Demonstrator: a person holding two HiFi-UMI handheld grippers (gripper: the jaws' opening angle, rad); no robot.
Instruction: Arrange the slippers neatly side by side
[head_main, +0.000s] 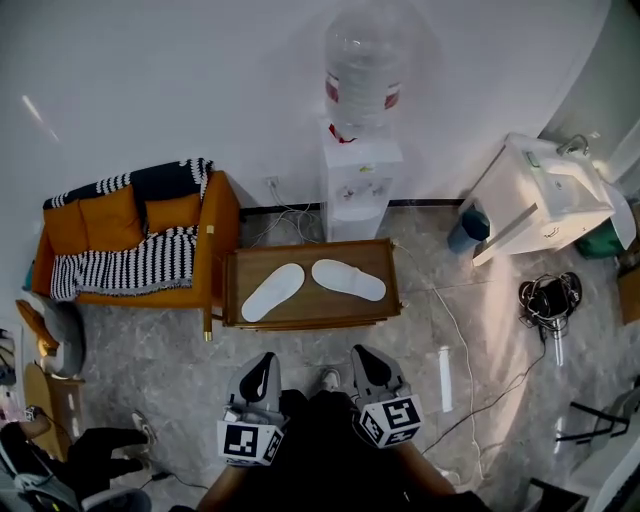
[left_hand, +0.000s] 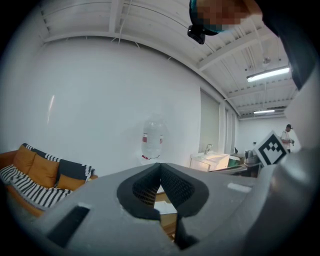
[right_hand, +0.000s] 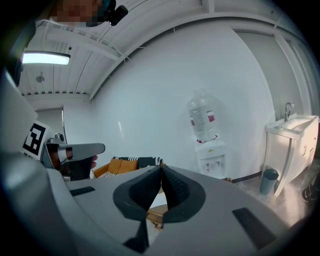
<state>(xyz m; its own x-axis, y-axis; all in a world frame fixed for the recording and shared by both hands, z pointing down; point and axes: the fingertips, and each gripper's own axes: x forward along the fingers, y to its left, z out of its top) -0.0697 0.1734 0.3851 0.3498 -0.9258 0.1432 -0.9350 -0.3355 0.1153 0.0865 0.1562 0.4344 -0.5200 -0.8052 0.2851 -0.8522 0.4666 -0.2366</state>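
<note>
Slippers: two white ones lie on the low wooden table (head_main: 250, 262), apart from each other and splayed rather than parallel. The left slipper (head_main: 273, 292) slants with its far end toward the table's middle. The right slipper (head_main: 348, 279) slants the other way, so their far ends come close on the side of the table nearest the water dispenser (head_main: 360, 185), while their near ends spread apart.

Both lie straight ahead of the claws, which hang off the table's near edge, well apart from it and pointing toward it. The left claw (head_main: 263, 365) is nearer the left slipper, and the right claw (head_main: 366, 360) is nearer the right slipper. Each claw is closed tip to tip with nothing between its jaws, as both gripper views show.

In those two views the claw bodies cover nearly all of the table, leaving only a sliver of wood and white below the tips. Which end of each slipper is the toe I cannot tell.
</note>
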